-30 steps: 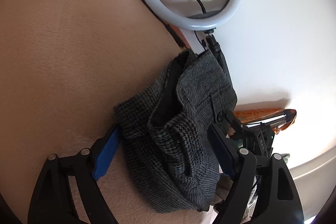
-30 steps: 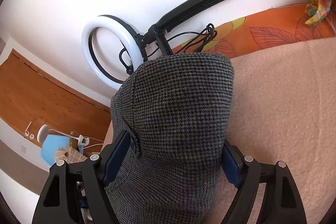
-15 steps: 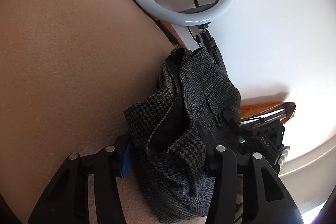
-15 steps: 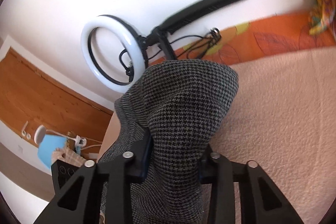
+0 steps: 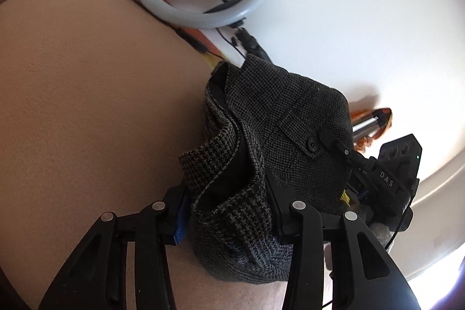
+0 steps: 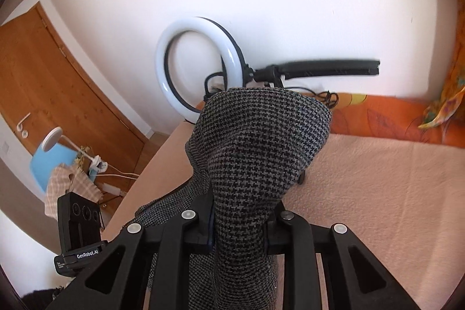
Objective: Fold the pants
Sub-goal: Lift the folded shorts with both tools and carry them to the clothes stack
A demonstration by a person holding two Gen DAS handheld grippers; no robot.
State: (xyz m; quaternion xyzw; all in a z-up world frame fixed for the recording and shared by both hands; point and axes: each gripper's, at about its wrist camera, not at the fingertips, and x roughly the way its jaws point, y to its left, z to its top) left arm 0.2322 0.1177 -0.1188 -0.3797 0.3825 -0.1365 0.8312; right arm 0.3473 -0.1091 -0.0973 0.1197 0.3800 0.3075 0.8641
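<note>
The grey houndstooth pants [image 5: 279, 141] are bunched up and held off the peach bedspread [image 5: 87, 106]. My left gripper [image 5: 229, 202] is shut on the waistband edge, where the dark lining and a buttoned pocket flap show. My right gripper [image 6: 241, 225] is shut on another part of the pants [image 6: 255, 147], which stand up in a tall fold over its fingers. The right gripper's body shows beyond the pants in the left wrist view [image 5: 389, 176]. The left gripper's body shows low on the left of the right wrist view [image 6: 78, 228].
A white ring light [image 6: 197, 66] on a black stand [image 6: 325, 69] stands at the bed's far edge by the white wall. An orange patterned cover [image 6: 386, 115] lies along the wall. A wooden door [image 6: 58, 83] and a blue chair [image 6: 49, 164] are at the left.
Both grippers have gone from open around the pants to shut on them. The fabric has been lifted and bunched higher, and both cameras have tilted upward.
</note>
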